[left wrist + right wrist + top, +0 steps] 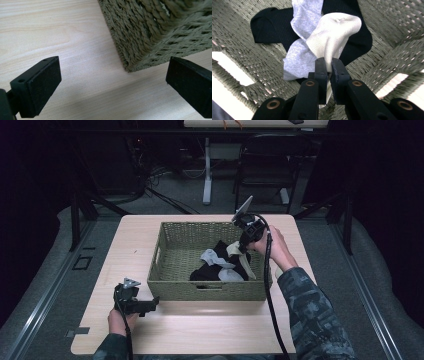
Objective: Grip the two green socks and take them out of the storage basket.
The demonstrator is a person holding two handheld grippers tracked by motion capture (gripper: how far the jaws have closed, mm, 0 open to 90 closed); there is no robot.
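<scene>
Over wicker basket (175,251), right gripper (327,65) pinching white sock (332,35), lifted off grey sock (298,58) and black sock (272,25). Left gripper (112,82) spread wide (nothing between), by basket corner on table (125,245).

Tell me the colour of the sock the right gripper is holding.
Cream white: the sock pinched in the right gripper, clearest in the right gripper view.

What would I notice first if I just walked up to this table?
Probably the right gripper, pinching a white sock above the woven basket in the middle of the table. Grey and black socks lie in the basket. The left gripper waits open by the basket's near corner.
</scene>
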